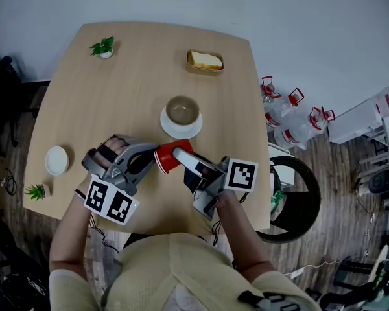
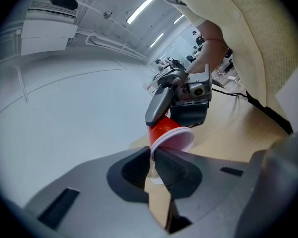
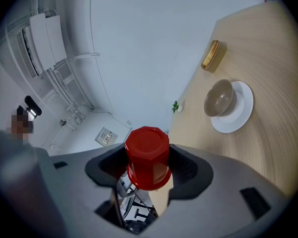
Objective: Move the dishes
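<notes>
A red cup (image 1: 168, 159) hangs on its side over the near part of the wooden table (image 1: 117, 102), held between both grippers. My left gripper (image 1: 154, 157) is shut on its white rim; in the left gripper view the pads (image 2: 134, 170) pinch the rim of the red cup (image 2: 170, 133). My right gripper (image 1: 183, 155) is shut on the cup's body; in the right gripper view the red cup (image 3: 147, 155) shows its base between the jaws. A brown bowl (image 1: 182, 110) sits on a white saucer (image 1: 180, 131) just beyond the cup.
A small white dish (image 1: 56, 160) lies at the table's left edge. A yellow tray with bread (image 1: 204, 62) is at the far side. Small plants (image 1: 104, 46) (image 1: 35, 191) stand at the left corners. A dark chair (image 1: 292, 199) and water bottles (image 1: 282, 109) are right of the table.
</notes>
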{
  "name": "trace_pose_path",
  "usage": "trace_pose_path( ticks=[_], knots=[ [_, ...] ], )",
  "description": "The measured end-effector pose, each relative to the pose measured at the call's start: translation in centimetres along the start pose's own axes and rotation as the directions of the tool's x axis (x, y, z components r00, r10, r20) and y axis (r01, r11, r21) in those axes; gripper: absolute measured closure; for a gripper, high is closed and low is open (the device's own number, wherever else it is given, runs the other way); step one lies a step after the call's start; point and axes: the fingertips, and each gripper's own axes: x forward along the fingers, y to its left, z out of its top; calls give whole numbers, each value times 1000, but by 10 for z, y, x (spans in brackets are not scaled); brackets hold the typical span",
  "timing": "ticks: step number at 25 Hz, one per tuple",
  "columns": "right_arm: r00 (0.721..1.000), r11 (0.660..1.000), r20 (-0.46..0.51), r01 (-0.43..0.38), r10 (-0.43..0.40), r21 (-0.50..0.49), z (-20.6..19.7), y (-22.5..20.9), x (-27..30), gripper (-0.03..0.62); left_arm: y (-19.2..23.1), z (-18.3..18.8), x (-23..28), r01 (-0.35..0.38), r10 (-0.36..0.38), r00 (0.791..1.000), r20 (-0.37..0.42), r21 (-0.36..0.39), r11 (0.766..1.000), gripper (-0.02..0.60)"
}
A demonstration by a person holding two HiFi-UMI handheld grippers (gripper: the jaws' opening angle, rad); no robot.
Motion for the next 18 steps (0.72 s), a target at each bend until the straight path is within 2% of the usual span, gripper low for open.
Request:
trace_pose_path(
  ticks=[3, 5, 12, 15, 18],
  knots=[
    [1000, 1000, 13, -6, 6, -14, 0, 1, 1, 329, 0, -2, 0, 19, -18, 1000, -19, 12, 1000, 544],
    [1000, 999, 16, 3, -2, -50, 0, 2, 2, 329, 2, -4, -1, 29, -29, 999, -27, -12, 1000, 546],
    [996, 982, 21, 92, -90, -168, 1, -5, -1, 322, 15, -25, -5, 53, -57, 993, -104, -41, 998, 548],
    [992, 966, 20, 124, -122, -228, 1, -6, -3, 322, 21, -45, -5, 90, -101, 979, -179, -68, 994, 548],
    [991, 954, 9, 131, -133, -271, -4, -7, -2, 322, 26, -67, -4, 138, -158, 948, -276, -89, 986, 548]
  ],
)
